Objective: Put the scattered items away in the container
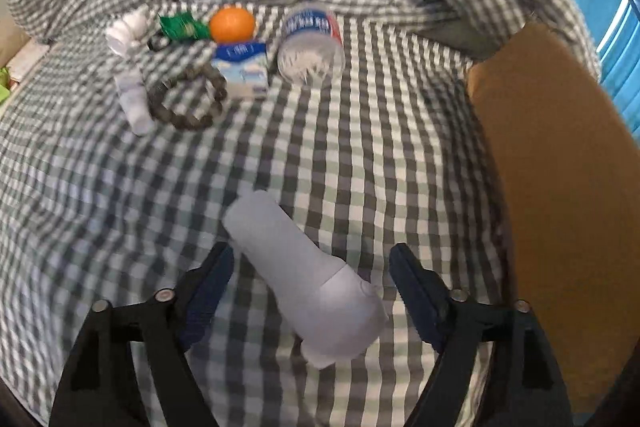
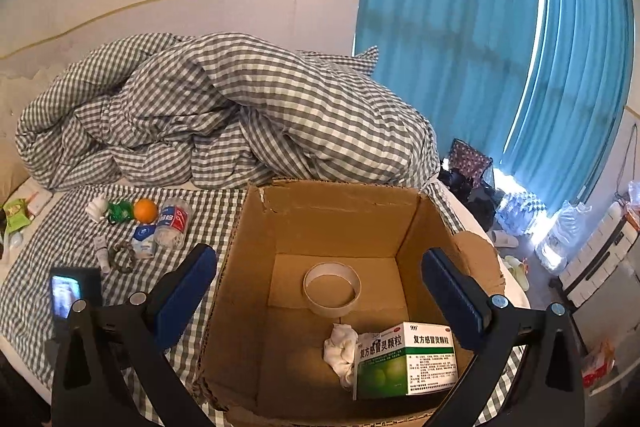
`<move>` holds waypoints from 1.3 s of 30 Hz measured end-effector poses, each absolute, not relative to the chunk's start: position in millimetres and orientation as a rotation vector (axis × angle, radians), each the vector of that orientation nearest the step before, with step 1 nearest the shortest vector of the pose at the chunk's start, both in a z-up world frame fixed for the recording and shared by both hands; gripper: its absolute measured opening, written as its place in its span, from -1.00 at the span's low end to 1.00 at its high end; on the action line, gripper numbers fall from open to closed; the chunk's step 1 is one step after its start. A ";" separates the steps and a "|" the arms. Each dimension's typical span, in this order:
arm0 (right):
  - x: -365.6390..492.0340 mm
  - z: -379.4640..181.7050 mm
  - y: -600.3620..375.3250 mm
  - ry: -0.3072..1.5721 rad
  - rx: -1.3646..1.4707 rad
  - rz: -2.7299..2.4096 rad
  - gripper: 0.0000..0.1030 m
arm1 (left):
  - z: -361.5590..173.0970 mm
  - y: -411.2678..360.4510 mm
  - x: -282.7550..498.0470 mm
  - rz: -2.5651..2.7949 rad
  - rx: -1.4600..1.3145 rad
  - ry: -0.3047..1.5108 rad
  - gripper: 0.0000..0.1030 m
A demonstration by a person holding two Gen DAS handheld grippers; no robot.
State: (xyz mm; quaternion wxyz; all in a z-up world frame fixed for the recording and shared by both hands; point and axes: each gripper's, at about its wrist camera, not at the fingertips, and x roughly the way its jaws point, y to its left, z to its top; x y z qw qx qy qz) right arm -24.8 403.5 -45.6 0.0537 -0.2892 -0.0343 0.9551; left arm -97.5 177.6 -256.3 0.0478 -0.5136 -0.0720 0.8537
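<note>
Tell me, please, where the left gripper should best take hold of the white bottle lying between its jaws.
Probably the straight, narrower body of the white bottle, from above, jaws closing across its width. It lies flat and diagonal on the checked sheet, so rolling the left gripper square to it should help.

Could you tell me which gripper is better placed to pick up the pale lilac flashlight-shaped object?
Left: the left gripper straddles the pale lilac flashlight-shaped object, jaws open; the right gripper hovers over the brown cardboard box.

Daylight through blue curtain (image 2: 460,39); left view motion-blurred; right view sharp; fisheye bending, dark corners.
</note>
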 end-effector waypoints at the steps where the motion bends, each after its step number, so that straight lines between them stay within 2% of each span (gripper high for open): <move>1: -25.8 -44.3 402.7 -0.103 -0.876 2.907 1.00 | -260.9 179.0 -99.1 2.597 -1.577 -0.217 0.28; 5: -32.2 -41.9 397.1 -0.089 -0.880 2.929 1.00 | -267.7 179.3 -96.8 2.559 -1.551 -0.262 0.10; 6: -34.1 -41.8 394.9 -0.089 -0.883 2.933 1.00 | -265.7 180.6 -94.5 2.560 -1.534 -0.241 -0.12; 7: -36.2 -41.8 391.5 -0.091 -0.887 2.940 1.00 | -263.8 181.6 -93.0 2.562 -1.524 -0.220 -0.15; 15: -50.5 -37.3 357.2 -0.077 -0.914 3.020 1.00 | -246.1 158.2 -87.2 2.567 -1.472 -0.237 -0.16; 24: -74.9 -32.6 287.7 -0.084 -0.968 3.143 1.00 | -193.3 82.3 -75.3 2.733 -1.361 -0.269 -0.16; 39: -133.5 -98.6 146.2 -0.144 -1.286 3.287 0.99 | -148.8 -55.3 -57.6 3.005 -1.296 -0.288 -0.16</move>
